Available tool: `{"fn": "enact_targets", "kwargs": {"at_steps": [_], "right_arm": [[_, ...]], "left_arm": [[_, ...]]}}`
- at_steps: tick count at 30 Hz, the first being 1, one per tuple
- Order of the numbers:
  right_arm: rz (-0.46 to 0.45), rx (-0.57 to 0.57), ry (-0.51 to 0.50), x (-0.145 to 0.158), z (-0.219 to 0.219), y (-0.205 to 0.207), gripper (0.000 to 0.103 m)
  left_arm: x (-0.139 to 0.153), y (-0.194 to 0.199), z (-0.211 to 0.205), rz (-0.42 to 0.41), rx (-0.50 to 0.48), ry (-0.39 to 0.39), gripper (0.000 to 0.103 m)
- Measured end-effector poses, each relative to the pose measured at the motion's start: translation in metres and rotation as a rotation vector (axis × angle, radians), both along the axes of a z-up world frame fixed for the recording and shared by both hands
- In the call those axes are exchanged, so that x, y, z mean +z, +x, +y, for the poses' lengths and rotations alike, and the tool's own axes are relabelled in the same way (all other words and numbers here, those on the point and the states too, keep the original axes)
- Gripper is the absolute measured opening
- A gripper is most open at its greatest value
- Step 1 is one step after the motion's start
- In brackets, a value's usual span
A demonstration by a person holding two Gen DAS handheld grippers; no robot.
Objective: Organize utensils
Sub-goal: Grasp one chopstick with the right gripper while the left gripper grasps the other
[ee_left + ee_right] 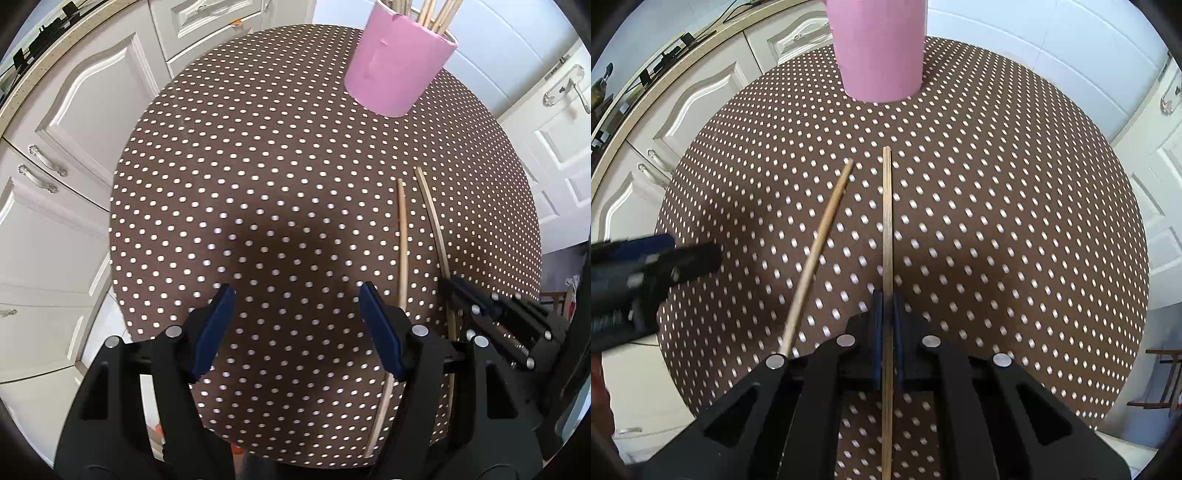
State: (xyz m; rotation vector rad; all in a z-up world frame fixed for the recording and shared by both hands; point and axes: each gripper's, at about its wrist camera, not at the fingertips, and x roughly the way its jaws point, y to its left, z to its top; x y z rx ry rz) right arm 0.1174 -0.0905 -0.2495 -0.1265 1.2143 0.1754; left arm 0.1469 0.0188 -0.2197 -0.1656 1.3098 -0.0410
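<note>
Right gripper [887,314] sits nearest the lens in the right wrist view, its blue pads [877,325] pressed together on a flat wooden stick [887,229]. That stick runs straight away from the jaws toward the far side of the table; its near end passes back beneath the gripper body. Whether it is raised off the cloth cannot be told.

Second, round stick [820,240] lies just left of the held one, angled, far tips near each other but apart. It rests on the brown polka-dot tablecloth [997,221].

Left gripper [297,325]: jaws spread wide, nothing between the pads [218,325], hovering over bare cloth [258,166] at the near edge, left of both sticks [402,236].

Pink cylindrical holder [397,62] stands upright at the far side of the table, several wooden sticks [432,14] already standing in it. White cabinets [74,122] on the left; a white door [561,110] on the right.
</note>
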Motion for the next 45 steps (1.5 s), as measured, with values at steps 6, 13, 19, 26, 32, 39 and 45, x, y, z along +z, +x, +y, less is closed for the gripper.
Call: {"fn": "enact_targets", "kwargs": {"at_steps": [6, 13, 19, 26, 32, 39, 45], "right_arm": [[0.063, -0.024, 0.028, -0.001, -0.019, -0.019, 0.005], [0.079, -0.053, 0.073, 0.007, -0.030, -0.009, 0.028], [0.058, 0.010, 0.019, 0.005, -0.020, 0.003, 0.029], [0.070, -0.023, 0.062, 0.000, -0.029, 0.015, 0.005], [0.109, -0.108, 0.180, 0.002, -0.057, 0.021, 0.004], [0.119, -0.179, 0.203, 0.007, -0.082, 0.019, 0.004], [0.081, -0.203, 0.261, 0.029, -0.084, 0.016, 0.004]], "left_arm": [[-0.005, 0.004, -0.024, 0.009, -0.041, 0.024, 0.069], [-0.006, 0.006, -0.046, 0.018, -0.072, 0.026, 0.069], [-0.009, 0.008, -0.048, 0.041, -0.056, 0.044, 0.069], [-0.010, 0.021, -0.045, 0.064, -0.010, -0.007, 0.069], [-0.019, 0.030, -0.066, 0.099, -0.042, 0.002, 0.069], [-0.028, 0.041, -0.098, 0.099, -0.076, 0.037, 0.035], [-0.028, 0.044, -0.098, 0.071, -0.062, 0.011, 0.006]]}}
